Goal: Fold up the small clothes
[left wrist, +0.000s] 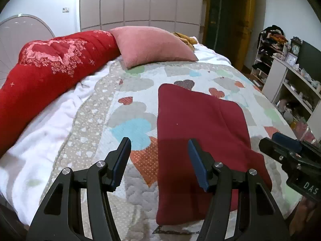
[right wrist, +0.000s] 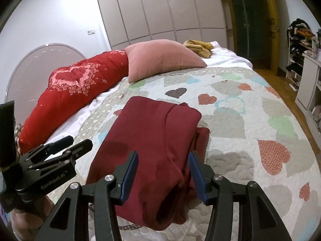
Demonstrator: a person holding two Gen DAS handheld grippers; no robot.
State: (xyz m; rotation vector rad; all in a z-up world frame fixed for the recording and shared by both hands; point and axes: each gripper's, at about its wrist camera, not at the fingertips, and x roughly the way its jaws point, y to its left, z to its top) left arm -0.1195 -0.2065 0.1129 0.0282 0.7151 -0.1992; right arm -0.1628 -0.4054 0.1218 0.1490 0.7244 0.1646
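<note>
The maroon garment lies on the heart-patterned quilt, already folded into a long stack — one more fold or some tidying likely remains. Above it, the left gripper and right gripper hang wide apart, empty.

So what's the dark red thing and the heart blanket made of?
The dark red garment looks like soft, matte knit cloth, maybe fleece or jersey: it lies in thick, rounded folds with no shine. The heart bedspread looks like quilted cotton: puffy stitched swirls and sewn-on dotted heart patches. Neither can be told for sure.
</note>
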